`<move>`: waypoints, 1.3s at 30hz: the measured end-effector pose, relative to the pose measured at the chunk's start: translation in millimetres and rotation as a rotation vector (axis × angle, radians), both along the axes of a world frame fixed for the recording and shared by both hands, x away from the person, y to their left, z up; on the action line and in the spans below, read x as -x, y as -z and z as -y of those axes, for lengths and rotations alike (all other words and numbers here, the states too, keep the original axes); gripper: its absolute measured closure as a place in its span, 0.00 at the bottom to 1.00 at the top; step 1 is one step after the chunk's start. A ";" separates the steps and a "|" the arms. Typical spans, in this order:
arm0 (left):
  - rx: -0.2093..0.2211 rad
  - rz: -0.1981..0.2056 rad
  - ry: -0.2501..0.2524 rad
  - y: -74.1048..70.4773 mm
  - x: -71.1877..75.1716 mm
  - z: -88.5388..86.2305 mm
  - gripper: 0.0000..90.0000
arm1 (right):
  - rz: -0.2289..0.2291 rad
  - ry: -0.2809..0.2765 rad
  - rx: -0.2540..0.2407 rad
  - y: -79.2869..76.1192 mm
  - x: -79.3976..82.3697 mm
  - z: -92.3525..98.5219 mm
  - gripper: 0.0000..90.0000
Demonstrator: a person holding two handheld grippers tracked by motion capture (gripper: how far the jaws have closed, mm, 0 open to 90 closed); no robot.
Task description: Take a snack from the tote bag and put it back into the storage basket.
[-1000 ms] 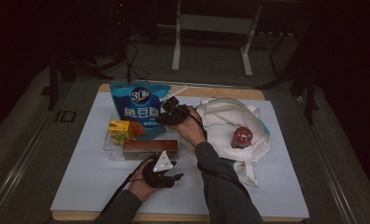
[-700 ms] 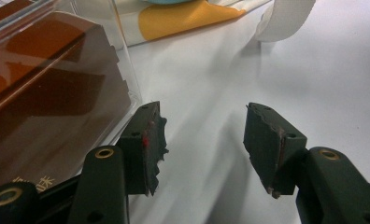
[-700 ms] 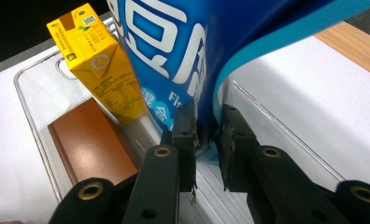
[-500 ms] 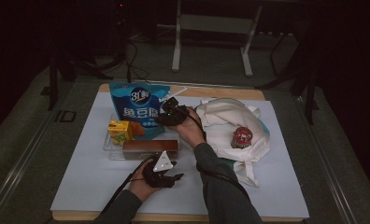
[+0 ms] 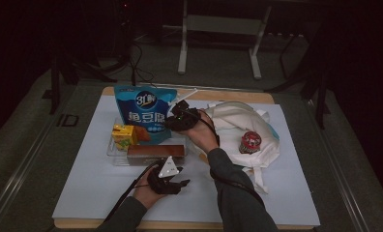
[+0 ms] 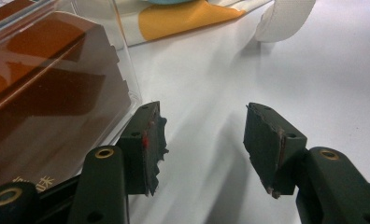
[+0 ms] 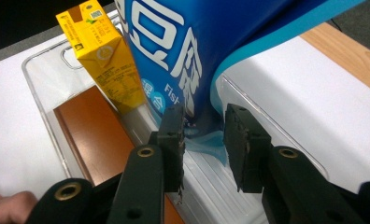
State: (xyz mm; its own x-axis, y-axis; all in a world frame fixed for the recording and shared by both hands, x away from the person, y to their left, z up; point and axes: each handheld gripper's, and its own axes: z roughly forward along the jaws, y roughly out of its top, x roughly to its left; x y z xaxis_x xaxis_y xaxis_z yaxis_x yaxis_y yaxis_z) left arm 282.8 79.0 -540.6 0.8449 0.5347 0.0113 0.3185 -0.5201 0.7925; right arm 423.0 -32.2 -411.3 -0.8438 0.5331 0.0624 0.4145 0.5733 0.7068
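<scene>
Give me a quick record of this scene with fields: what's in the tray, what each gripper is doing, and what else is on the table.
tray: clear, holds blue bag, yellow carton, brown box
right gripper: at the bag's lower corner, jaws have just been opening, corner between the fingers, grip looks released
left gripper: open, nothing between the jaws, beside the tray on the mat
elsewhere: white tote with a red-lidded jar on it

Blue snack bag (image 7: 183, 51) upright in clear tray (image 7: 47, 60)
</scene>
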 end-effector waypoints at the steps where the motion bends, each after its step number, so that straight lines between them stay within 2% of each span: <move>1: 0.000 -0.001 0.000 0.0 -0.1 0.0 0.52 | 0.003 -0.002 -0.002 -1.6 1.1 1.3 0.76; 10: 0.004 -0.008 -0.002 -0.2 0.0 -0.3 0.52 | 0.036 -0.027 0.042 -10.4 11.9 10.1 0.74; 13: 0.006 -0.005 -0.001 -0.2 0.0 -0.5 0.52 | 0.039 -0.019 0.052 -12.7 13.9 14.5 0.74; 16: 0.009 -0.003 -0.006 -0.2 0.3 -0.4 0.52 | 0.038 -0.008 0.042 -15.3 16.1 20.9 0.74; 24: 0.007 0.001 -0.008 -0.2 0.5 -0.6 0.52 | 0.055 -0.005 0.101 -17.5 19.0 38.5 0.74; 33: 0.001 0.005 -0.005 -0.4 0.5 -0.9 0.52 | 0.059 0.014 0.141 -19.1 22.0 60.2 0.74; 39: 0.001 0.006 -0.004 -0.4 0.5 -0.7 0.52 | 0.061 0.029 0.142 -22.4 24.4 75.8 0.74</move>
State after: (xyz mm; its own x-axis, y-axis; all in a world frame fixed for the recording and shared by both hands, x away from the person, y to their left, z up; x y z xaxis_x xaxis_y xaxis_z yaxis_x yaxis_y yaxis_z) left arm 282.2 79.8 -540.2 0.8429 0.5378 0.0156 0.3159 -0.5181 0.7949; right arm 398.6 -108.0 -388.9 -0.8276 0.5574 -0.0664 0.3914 0.6578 0.6436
